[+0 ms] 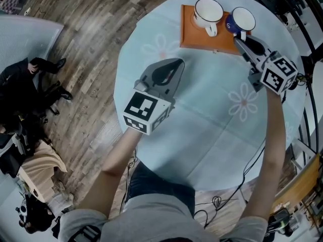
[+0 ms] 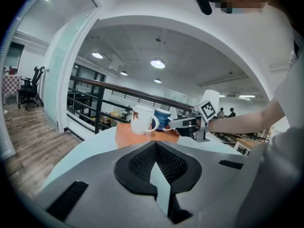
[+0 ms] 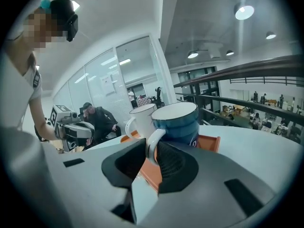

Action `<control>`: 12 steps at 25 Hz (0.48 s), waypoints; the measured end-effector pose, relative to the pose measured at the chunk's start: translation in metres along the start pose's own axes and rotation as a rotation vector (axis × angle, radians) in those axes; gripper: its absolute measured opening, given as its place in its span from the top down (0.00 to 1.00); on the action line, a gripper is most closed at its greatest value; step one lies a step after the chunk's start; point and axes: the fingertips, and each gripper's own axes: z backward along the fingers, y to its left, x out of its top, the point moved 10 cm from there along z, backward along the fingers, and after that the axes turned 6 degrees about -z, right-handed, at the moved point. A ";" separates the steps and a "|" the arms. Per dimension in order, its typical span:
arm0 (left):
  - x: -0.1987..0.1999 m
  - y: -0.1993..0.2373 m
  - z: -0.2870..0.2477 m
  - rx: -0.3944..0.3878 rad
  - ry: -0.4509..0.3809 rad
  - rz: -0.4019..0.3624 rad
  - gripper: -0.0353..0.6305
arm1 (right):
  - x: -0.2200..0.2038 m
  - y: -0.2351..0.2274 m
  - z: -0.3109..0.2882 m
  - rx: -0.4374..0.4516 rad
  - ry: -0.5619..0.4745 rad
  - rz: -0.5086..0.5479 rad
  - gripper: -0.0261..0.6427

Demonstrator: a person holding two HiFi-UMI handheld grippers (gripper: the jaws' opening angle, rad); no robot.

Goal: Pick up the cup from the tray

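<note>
An orange tray (image 1: 194, 37) lies at the far side of the round table and bears a white cup (image 1: 208, 10) and a blue cup (image 1: 242, 18). My right gripper (image 1: 241, 38) reaches the blue cup's handle from the near right. In the right gripper view the white handle (image 3: 153, 144) of the blue cup (image 3: 178, 120) sits between the jaw tips, touched on both sides, with the white cup (image 3: 140, 118) just behind. My left gripper (image 1: 179, 62) hovers over the table's middle, shut and empty, its jaws (image 2: 155, 144) pointing at the tray (image 2: 126, 137).
The table (image 1: 202, 120) has a pale blue cloth with flower prints. Wooden floor and dark office chairs (image 1: 30, 84) lie to the left. Cables (image 1: 252, 165) hang off the table's near right edge. A railing runs behind the tray.
</note>
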 end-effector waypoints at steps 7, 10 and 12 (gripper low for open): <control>-0.002 -0.002 0.004 0.000 0.007 0.005 0.94 | 0.003 0.003 -0.002 0.008 0.019 -0.032 0.88; -0.006 0.000 0.003 0.005 0.012 0.006 0.94 | -0.002 0.006 -0.005 0.016 -0.007 -0.048 0.88; -0.007 0.000 0.003 0.010 0.012 0.008 0.94 | -0.006 0.010 -0.006 0.027 -0.045 -0.069 0.88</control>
